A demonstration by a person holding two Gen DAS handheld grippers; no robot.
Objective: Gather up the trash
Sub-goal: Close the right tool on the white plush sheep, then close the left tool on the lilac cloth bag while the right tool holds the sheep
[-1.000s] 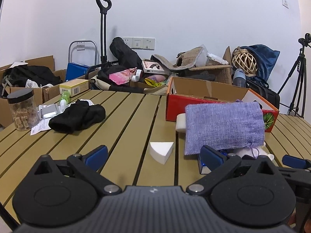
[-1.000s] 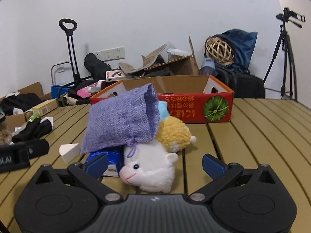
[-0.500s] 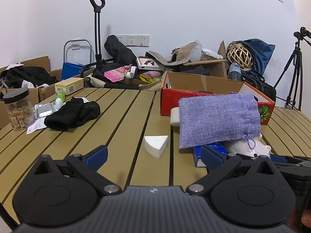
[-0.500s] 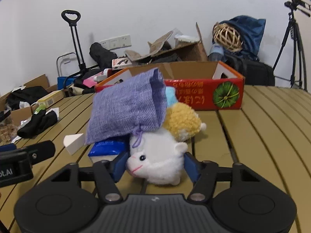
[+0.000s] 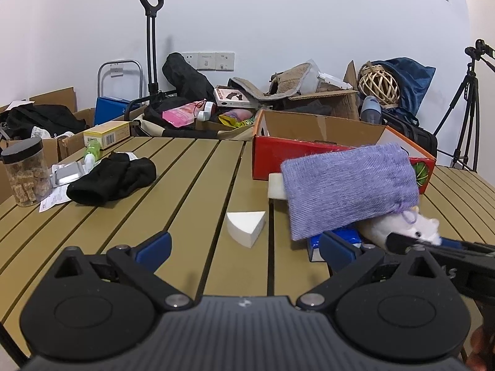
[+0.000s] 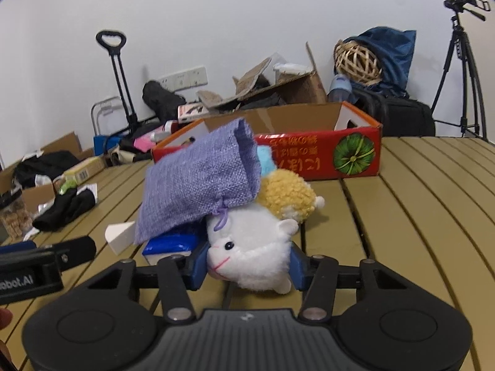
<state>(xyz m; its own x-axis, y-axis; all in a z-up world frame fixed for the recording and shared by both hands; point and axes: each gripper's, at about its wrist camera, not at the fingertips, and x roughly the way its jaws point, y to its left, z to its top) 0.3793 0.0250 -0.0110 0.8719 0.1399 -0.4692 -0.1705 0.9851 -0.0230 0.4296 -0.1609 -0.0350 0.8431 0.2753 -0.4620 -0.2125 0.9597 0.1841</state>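
White plush toy [image 6: 253, 247], lower centre, pinched by right gripper [image 6: 246, 266]; half-hidden under purple pouch [image 6: 201, 188]. Left gripper [image 5: 244, 247] spread, holding nothing. Two plush visible.

On the worktop [image 6: 417, 216], the plush sheep [image 6: 250, 253] lies in front, the pouch [image 6: 201, 194] leaning over it and the packet [image 6: 171, 244] to its left. The wedge [image 5: 246, 227] lies further left, the cardboard box [image 6: 309, 154] behind, and the cloth [image 5: 111, 177] far left.

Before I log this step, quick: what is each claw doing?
Left claw: open, holding nothing.
Right claw: closed on the white plush toy.
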